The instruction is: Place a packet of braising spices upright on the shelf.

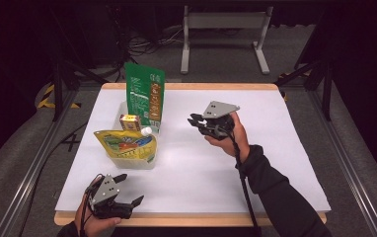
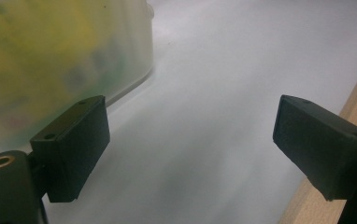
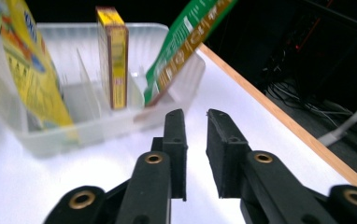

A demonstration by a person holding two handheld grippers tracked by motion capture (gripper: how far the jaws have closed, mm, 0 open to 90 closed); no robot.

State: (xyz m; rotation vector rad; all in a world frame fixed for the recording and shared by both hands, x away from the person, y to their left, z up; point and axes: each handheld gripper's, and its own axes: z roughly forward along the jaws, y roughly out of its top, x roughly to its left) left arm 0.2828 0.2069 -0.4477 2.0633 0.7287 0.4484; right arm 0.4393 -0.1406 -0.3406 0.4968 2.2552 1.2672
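While right gripper (image 3: 195, 116) hangs nearly shut, empty, at three o'clock of clear plastic bin (image 3: 97, 123), leaning green pouch (image 3: 186, 42) could topple if nudged; left gripper (image 1: 127, 190) wide open, empty.

White table (image 1: 191, 163), wood edge at the near side. Clear bin (image 1: 127, 160) left of centre holds three items: yellow pouch (image 1: 126, 146) at near end, small yellow box (image 1: 130, 121) in the middle, tall green packet (image 1: 145, 96) upright at far end. Right gripper (image 1: 195, 121) over the table centre-right, jaws narrowly parted, nothing between, pointing left toward bin. Left gripper (image 1: 130, 188) at near-left edge, jaws wide apart, empty.
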